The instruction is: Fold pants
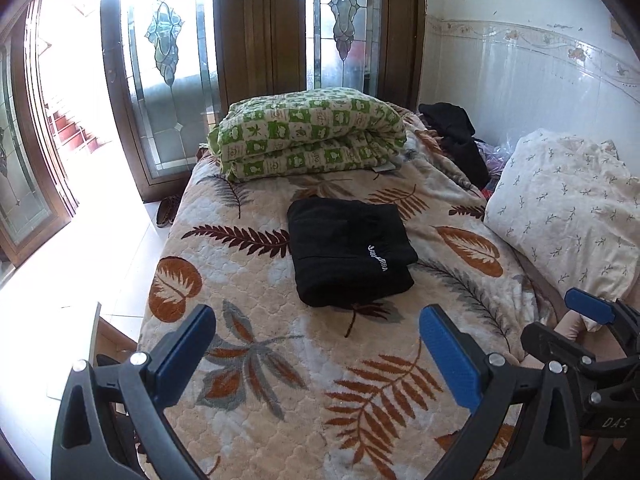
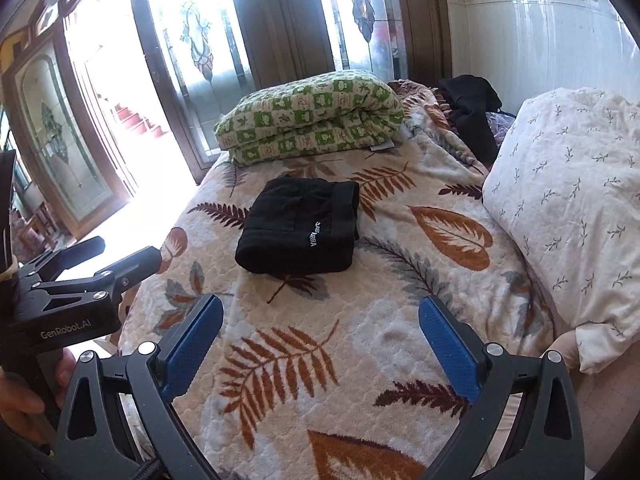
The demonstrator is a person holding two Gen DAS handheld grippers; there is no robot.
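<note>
Black pants (image 1: 350,250) lie folded into a compact rectangle on the leaf-patterned bedspread (image 1: 280,360), white lettering on top. They also show in the right wrist view (image 2: 298,230). My left gripper (image 1: 318,344) is open and empty, held above the bed on the near side of the pants. My right gripper (image 2: 320,340) is open and empty, also on the near side of the pants. The right gripper shows at the right edge of the left wrist view (image 1: 592,340). The left gripper shows at the left of the right wrist view (image 2: 120,264).
A folded green-checked quilt (image 1: 308,132) lies at the far end of the bed. A white floral pillow (image 1: 560,208) is at the right. A dark heap of clothes (image 1: 456,132) sits by the tiled wall. Glass doors (image 1: 172,80) and bright floor are at the left.
</note>
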